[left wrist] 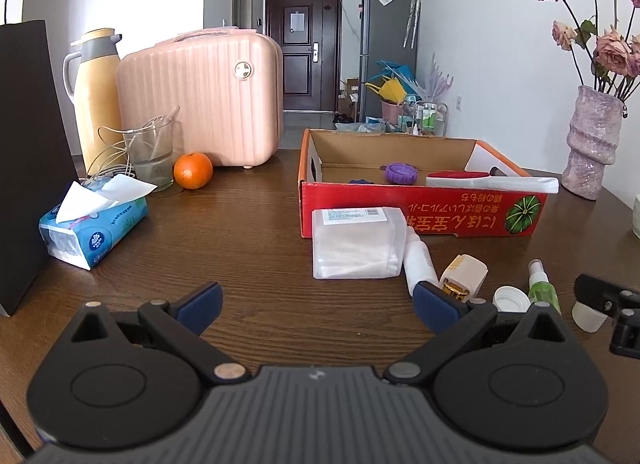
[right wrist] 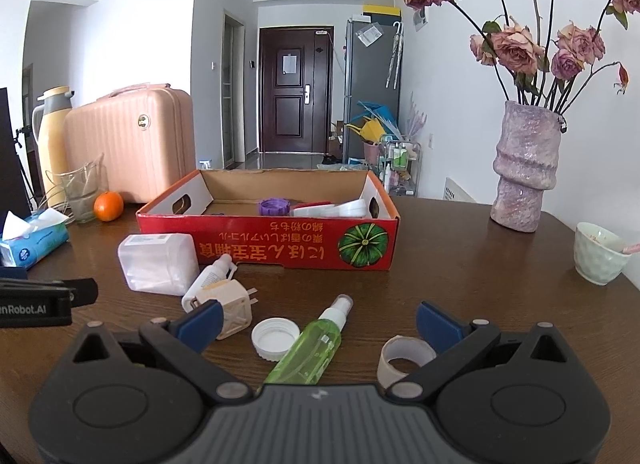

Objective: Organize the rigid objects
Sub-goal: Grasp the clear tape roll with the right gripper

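On the brown tabletop (right wrist: 460,284), the right hand-held gripper (right wrist: 320,322), wide open and empty, has the green bottle (right wrist: 308,352) lying between its fingers, nozzle pointing ahead-right toward the red box (right wrist: 280,248); the left hand-held gripper (left wrist: 316,304), equally open and empty, sits farther off.

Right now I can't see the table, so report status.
Left gripper and right gripper open, empty. Green spray bottle lies between right fingers, outside red cardboard box. White cap touching bottle, tape roll nearby.
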`<state>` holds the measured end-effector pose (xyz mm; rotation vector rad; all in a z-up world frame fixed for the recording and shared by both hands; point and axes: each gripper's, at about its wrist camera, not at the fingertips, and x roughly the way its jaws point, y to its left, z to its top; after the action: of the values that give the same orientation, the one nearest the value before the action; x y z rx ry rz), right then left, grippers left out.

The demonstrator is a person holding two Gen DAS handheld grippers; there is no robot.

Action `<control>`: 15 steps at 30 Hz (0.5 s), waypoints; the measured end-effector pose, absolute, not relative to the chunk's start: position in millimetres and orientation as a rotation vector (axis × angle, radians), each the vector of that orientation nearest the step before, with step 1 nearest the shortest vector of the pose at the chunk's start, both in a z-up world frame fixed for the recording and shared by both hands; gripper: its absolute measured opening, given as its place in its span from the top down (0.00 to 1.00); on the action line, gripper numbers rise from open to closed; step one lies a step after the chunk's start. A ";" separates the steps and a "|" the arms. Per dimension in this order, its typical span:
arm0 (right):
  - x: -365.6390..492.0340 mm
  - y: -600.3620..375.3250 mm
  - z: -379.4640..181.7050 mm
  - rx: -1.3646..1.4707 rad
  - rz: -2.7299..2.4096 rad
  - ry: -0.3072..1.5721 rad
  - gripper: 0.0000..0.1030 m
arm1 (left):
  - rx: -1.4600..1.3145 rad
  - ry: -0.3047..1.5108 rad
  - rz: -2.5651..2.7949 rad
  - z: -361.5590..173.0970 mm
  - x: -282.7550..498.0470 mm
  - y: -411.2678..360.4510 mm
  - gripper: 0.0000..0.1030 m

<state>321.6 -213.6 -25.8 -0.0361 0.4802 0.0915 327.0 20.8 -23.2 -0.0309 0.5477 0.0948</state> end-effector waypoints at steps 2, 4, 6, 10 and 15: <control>321.5 -219.3 -25.7 -0.048 0.083 0.478 0.00 | -0.033 0.545 0.096 -22.9 326.7 21.2 0.00; 322.2 -226.0 -27.7 -0.058 0.072 0.486 0.00 | -0.034 0.548 0.097 -23.2 327.4 21.6 0.00; 324.3 -232.7 -31.2 -0.069 0.057 0.500 0.00 | -0.036 0.550 0.099 -23.6 328.0 22.1 0.00; 330.9 -245.5 -40.9 -0.084 0.033 0.535 0.00 | -0.040 0.557 0.105 -25.0 330.3 23.5 0.00; 347.7 -260.5 -55.5 -0.096 0.008 0.594 0.02 | -0.037 0.567 0.108 -26.9 332.5 23.2 0.00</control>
<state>347.7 -260.5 -55.5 -0.0956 0.5941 0.0079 332.5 23.2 -26.9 -0.0369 0.5669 0.1081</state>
